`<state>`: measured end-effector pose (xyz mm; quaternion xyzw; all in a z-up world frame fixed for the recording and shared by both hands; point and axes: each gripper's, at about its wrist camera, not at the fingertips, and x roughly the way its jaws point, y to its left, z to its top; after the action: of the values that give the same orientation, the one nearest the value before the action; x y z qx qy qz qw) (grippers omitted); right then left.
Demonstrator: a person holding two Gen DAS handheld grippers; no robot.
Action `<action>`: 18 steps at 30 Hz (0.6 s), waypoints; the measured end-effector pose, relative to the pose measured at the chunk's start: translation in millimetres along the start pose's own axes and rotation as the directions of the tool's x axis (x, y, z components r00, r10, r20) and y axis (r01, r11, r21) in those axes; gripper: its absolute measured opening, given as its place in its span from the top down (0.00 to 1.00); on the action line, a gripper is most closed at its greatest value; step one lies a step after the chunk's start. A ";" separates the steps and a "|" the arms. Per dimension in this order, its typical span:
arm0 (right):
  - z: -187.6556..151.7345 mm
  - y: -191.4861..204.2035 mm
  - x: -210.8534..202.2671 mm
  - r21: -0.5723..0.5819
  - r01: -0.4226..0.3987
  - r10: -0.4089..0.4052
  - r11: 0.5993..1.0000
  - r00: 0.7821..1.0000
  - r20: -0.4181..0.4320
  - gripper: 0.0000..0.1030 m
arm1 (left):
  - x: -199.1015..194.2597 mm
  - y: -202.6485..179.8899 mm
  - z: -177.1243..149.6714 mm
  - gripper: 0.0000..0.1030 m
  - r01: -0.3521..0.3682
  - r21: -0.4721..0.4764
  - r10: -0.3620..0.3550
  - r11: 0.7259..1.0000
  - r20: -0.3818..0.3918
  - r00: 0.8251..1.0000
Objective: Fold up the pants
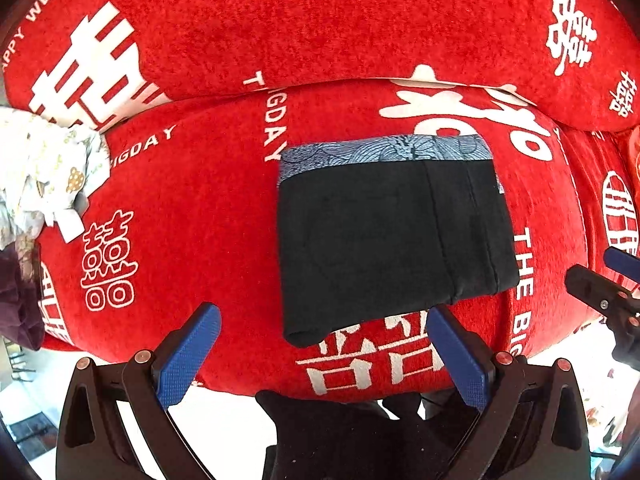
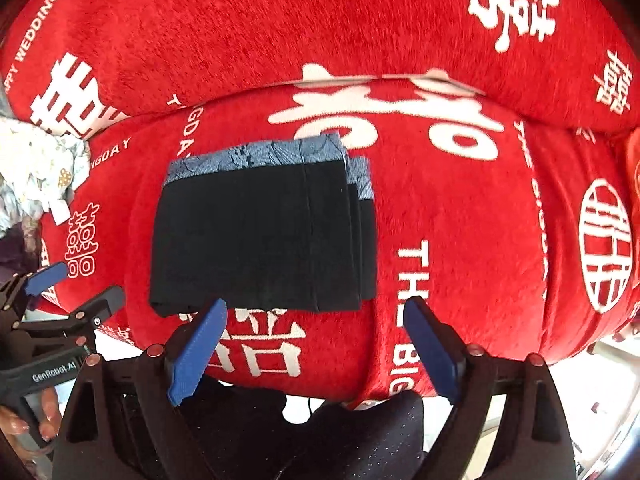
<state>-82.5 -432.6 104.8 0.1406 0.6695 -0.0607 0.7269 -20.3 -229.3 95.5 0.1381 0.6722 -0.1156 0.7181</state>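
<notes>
The black pants with a blue-grey patterned waistband (image 1: pixel 392 236) lie folded compact on the red plush cushion (image 1: pixel 208 200), apparently finished, both left gripper (image 1: pixel 324 354) and right gripper (image 2: pixel 316 354) above them, wide open, empty.

Bare cushion (image 1: pixel 192 208) around folded pants (image 1: pixel 384 232)

Surface: red plush cushion (image 1: pixel 208 208), seat of a sofa, printed with white double-happiness characters and lettering ("THE BIG DAY").
Backrest: 1 matching red cushion (image 1: pixel 320 20) behind, meeting the seat along a seam.
Centre of seat: black pants (image 1: pixel 384 240), folded into a compact rectangle, lying flat; blue-grey patterned waistband (image 1: pixel 384 154) along the far edge, toward the backrest.
Left edge of seat: heap of pale patterned cloth (image 1: pixel 44 168), well apart from the pants.
</notes>
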 end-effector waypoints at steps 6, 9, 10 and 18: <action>2.5 5.1 -6.0 -0.028 0.052 -0.051 0.998 0.998 0.021 0.11 | 0.8 3.3 1.1 0.00 -0.015 -0.008 0.015 1.000 -0.009 1.000; 3.1 6.1 -6.5 -0.031 0.054 -0.054 0.998 0.998 0.020 0.11 | 0.3 3.2 1.7 0.00 -0.013 -0.010 0.013 1.000 -0.009 1.000; 2.6 6.4 -6.2 -0.031 0.054 -0.054 0.998 0.998 0.020 0.11 | 0.3 3.0 1.9 0.00 -0.013 -0.011 0.013 1.000 -0.009 1.000; 0.6 10.1 -7.5 -0.037 0.055 -0.054 0.998 0.998 0.022 0.11 | -2.8 1.5 1.1 0.00 -0.009 -0.003 0.009 1.000 0.001 1.000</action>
<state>-79.9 -423.9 113.5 0.1081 0.6664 -0.0696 0.7345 -19.0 -228.4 98.4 0.1398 0.6713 -0.1113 0.7193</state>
